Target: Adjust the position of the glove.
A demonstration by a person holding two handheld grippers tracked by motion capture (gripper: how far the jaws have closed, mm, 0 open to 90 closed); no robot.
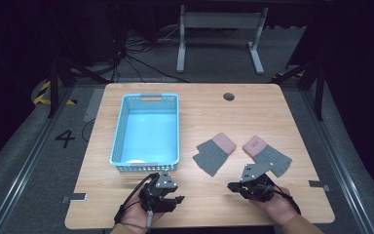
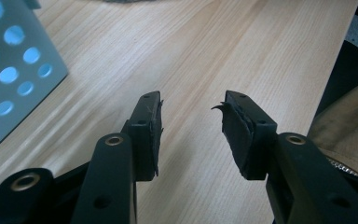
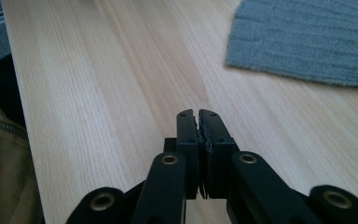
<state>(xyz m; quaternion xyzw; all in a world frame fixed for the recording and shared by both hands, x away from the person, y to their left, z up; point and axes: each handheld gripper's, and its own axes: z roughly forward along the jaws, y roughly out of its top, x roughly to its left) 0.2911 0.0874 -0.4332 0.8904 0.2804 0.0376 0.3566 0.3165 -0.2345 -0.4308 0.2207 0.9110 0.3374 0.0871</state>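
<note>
Nothing started yet: two grey knit gloves w/ pink cuffs (image 1: 215, 153) (image 1: 268, 154) flat on wooden table (image 1: 204, 112), light-blue plastic basket (image 1: 121, 124) unfilled. Left gripper (image 2: 191, 109) jaws apart, nothing between; right gripper (image 3: 198, 114) pressed together, gripping nothing.

A dim room with grey carpet floor (image 1: 214, 58), a white desk frame (image 1: 219, 36), tangled cables (image 1: 131, 53) behind.
</note>
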